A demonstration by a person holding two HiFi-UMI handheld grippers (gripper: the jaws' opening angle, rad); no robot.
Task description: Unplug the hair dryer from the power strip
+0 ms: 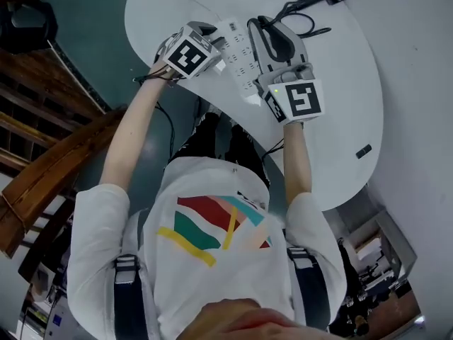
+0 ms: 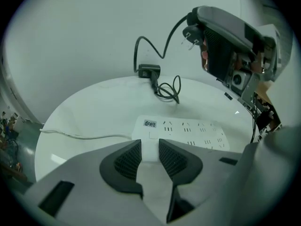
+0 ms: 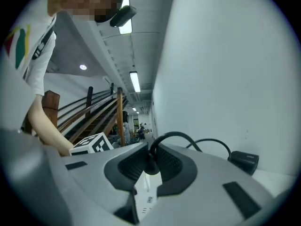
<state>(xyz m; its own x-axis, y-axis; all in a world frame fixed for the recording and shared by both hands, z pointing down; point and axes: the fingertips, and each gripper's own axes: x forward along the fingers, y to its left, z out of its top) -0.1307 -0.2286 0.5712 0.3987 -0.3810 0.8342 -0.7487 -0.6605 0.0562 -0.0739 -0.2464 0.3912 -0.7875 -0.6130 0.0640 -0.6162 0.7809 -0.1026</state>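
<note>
Now the right tool (image 3: 150, 160) is clamped on the black plug (image 2: 191, 34), which sits clear above the white power strip (image 2: 188, 131), upper right in the left gripper view. Left tool (image 2: 149, 157) pinches the strip's near end on the table (image 1: 340, 83).

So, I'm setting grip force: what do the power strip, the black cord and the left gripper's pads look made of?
Power strip: hard white plastic, smooth with a faint sheen and moulded socket slots. Cord: probably a rubber or PVC sheath, matte black, curving in loose loops. Left gripper pads: likely black rubber, judging by the fine ribbed texture, though I can't be sure.
</note>
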